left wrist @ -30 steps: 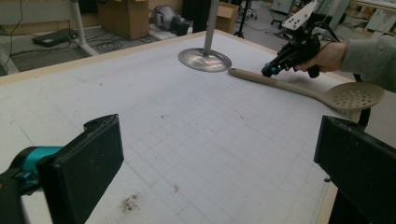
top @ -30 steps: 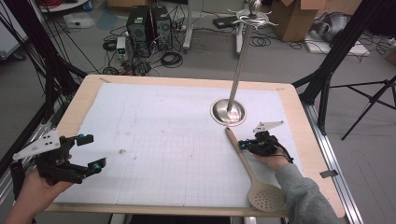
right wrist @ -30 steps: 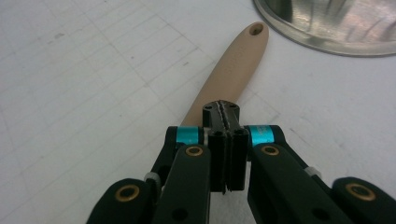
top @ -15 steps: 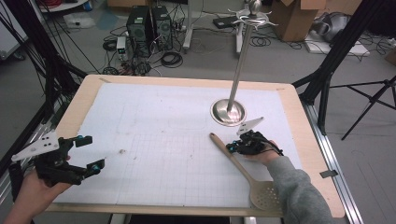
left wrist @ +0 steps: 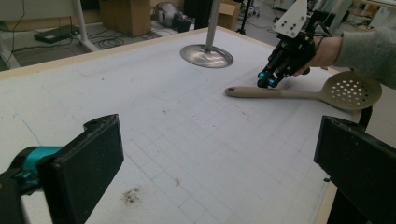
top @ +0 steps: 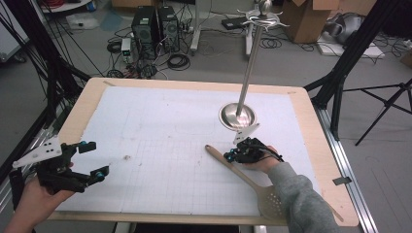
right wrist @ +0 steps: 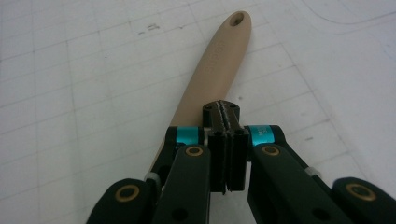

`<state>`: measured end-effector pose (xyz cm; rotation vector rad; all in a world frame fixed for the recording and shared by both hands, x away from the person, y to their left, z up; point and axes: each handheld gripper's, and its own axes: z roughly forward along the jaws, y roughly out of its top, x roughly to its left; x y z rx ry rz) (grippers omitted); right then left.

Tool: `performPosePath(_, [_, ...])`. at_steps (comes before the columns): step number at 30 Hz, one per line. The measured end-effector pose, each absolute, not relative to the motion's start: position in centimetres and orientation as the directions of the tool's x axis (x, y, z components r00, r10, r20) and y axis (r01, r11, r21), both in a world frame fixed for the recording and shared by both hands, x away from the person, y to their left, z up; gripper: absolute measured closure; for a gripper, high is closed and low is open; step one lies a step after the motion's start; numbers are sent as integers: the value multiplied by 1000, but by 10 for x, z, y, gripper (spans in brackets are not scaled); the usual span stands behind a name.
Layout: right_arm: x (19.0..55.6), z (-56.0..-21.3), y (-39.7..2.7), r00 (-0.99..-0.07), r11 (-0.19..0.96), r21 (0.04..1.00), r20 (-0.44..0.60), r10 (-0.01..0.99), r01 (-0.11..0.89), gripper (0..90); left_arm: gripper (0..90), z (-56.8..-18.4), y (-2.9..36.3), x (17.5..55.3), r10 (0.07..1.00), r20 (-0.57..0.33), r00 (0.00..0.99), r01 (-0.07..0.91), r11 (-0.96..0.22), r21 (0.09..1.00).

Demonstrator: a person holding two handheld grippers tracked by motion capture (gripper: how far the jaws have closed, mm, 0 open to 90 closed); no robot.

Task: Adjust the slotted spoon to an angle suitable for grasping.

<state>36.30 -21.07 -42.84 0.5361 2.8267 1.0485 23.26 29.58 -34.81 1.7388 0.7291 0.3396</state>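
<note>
Right gripper pushing at a slotted spoon's handle

The right gripper, jaws pressed together with nothing between, rests its tip against the wooden slotted spoon lying on the table; the left gripper hovers wide open, well apart.

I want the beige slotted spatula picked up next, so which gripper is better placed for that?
Right. The right gripper sits shut against the beige slotted spatula's handle, while the left gripper hangs open at the table's far left edge.
</note>
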Motion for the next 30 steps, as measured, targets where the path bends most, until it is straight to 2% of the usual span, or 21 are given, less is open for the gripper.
performPosePath(16, [354,-423,-179,-979,764,626,-8,206,156,900,18,-347,296,232,627,-139,766,292,-147,945])
performPosePath(21, [354,-414,-190,-964,738,648,-27,266,185,900,18,-348,296,233,626,-142,767,295,-147,944])
performPosePath(30, [327,-399,-207,-983,762,633,-12,186,136,900,19,-346,296,232,627,-141,766,291,-143,946])
